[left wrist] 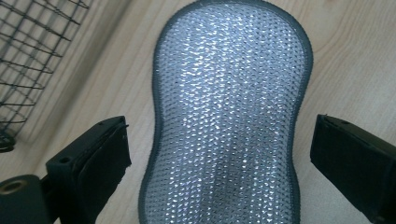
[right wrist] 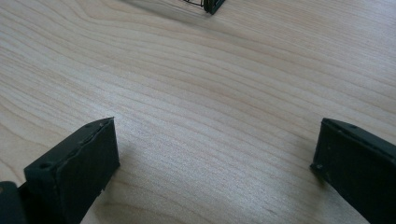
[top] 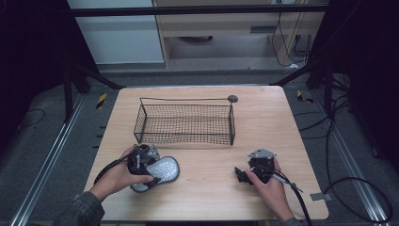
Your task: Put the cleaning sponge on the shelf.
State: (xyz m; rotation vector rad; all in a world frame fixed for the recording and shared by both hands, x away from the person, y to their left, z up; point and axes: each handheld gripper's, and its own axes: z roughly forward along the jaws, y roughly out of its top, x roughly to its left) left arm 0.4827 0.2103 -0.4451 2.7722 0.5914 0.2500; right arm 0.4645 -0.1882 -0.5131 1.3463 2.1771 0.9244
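Observation:
A silver, glittery scrub sponge (top: 160, 172) with a grey rim lies flat on the wooden table (top: 268, 117), near its front left. My left gripper (top: 149, 169) is down over the sponge's near end. In the left gripper view the sponge (left wrist: 229, 84) runs lengthwise between the jaws, which stand wide on either side of its narrow waist with a small gap each side; the left gripper (left wrist: 219, 135) is open. My right gripper (top: 242, 175) rests low at the front right, and the right gripper (right wrist: 215, 140) is open over bare wood.
A black wire basket (top: 184, 123) with a long handle stands mid-table behind both grippers; its mesh (left wrist: 28, 56) is just left of the sponge, and a corner of the basket (right wrist: 212, 4) lies ahead of the right gripper. Cables and a frame surround the table.

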